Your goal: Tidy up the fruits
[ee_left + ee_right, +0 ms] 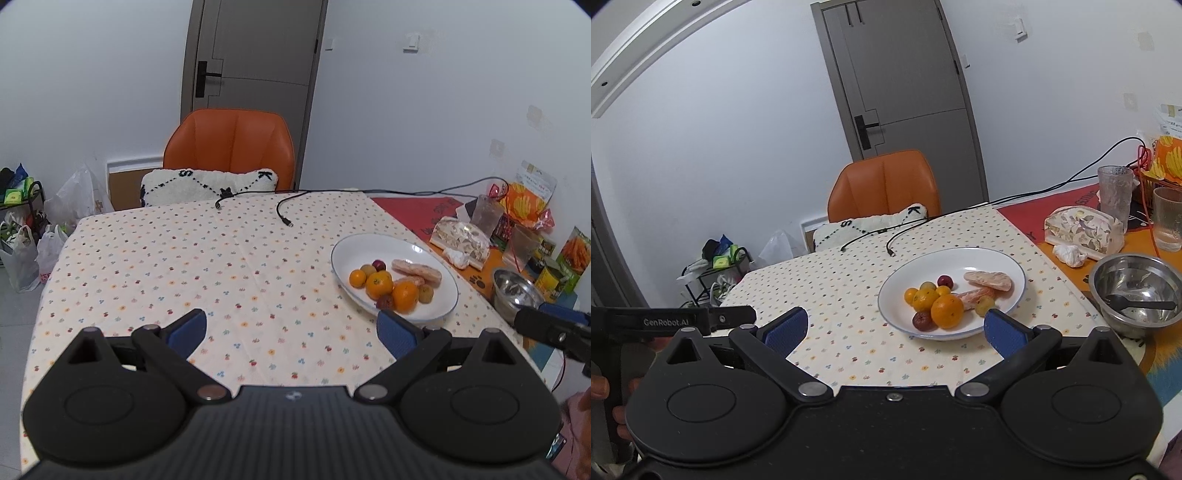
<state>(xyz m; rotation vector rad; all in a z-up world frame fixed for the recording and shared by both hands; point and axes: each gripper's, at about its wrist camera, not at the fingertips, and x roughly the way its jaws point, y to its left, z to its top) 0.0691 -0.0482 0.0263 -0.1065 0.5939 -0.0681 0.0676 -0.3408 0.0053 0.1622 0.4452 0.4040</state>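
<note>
We note glossy white plate point(1008, 266), shiny metal bowl point(1137, 291), matt printed cloth tablecloth point(184, 258), smooth orange chair point(229, 140), perhaps leather; upper right, frosted glass tumbler point(1114, 192).

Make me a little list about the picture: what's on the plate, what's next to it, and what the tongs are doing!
plate: white, on the dotted tablecloth
on plate: oranges, small dark and yellowish fruits, peeled pink pieces
beside plate: steel bowl with a black spoon
left tongs: open, empty
right tongs: open, empty, near the plate
</note>
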